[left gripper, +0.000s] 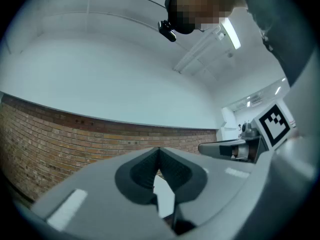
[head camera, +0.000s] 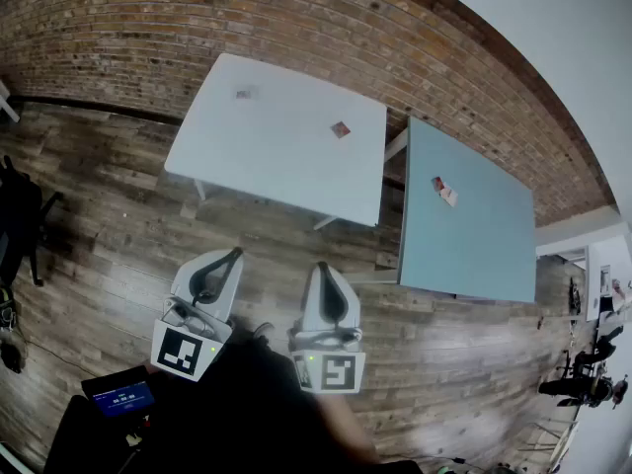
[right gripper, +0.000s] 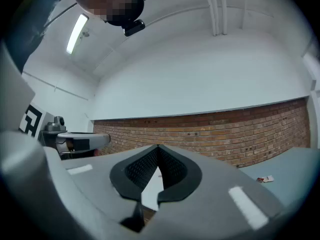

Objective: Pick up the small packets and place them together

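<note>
Left gripper (head camera: pixel 235 253) and right gripper (head camera: pixel 322 268) above wood floor (head camera: pixel 118 196), fingers of both together, empty; red packet (head camera: pixel 341 129), pale packet (head camera: pixel 245 93) on white desk (head camera: pixel 286 181); third packet (head camera: pixel 443 191) on blue-grey desk (head camera: pixel 474 250)

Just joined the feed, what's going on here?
A person stands back from both tables, holding the left gripper and right gripper shut and empty. Nothing is gathered yet: the far packet and near packet lie apart on the white table, and a third packet lies on the blue-grey table.
</note>
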{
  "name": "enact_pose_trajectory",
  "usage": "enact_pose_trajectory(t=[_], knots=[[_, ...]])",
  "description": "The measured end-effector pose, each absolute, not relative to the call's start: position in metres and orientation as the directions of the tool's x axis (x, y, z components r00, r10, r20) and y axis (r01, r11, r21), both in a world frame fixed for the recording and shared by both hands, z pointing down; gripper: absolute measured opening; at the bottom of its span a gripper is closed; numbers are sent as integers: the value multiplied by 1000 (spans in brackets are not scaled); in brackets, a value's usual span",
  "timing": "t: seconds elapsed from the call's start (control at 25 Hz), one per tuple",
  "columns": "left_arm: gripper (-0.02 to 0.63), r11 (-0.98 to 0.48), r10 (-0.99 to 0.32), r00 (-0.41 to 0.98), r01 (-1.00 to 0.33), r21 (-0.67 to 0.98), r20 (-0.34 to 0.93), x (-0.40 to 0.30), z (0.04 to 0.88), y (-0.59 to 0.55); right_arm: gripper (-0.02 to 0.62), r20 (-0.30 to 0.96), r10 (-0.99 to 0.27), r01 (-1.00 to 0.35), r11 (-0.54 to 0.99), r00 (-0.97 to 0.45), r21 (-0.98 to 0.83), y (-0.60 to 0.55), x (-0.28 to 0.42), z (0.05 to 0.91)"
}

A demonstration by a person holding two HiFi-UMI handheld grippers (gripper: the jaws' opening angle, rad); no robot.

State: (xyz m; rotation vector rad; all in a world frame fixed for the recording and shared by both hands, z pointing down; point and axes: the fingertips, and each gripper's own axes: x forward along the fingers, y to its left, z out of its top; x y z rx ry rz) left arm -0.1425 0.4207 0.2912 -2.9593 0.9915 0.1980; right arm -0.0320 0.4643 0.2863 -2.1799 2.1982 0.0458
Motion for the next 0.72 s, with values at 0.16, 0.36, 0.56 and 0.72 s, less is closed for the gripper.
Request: enact_pose_trajectory(t=[0.16,0.36,0.56,0.72], knots=[[0,-801,-594,795,-599,-6,-123,-148,290,422,0,-22,-1000,-1000,16,-16,-8,465,-38,294],[0,-797,-603,789,-600,68,-116,-158,294,416,2,-8,-1000,-999,1,-1,-36,470,-35,305],[0,-784,-621,775,-617,72,-117,-172,297,411,2,34,-999,-999,-20,19,-31,478,-31,322],[0,-784,-621,775,-618,64,-118,-180,299,407,2,42,-999,-999,-34,34,-14,477,-36,323]])
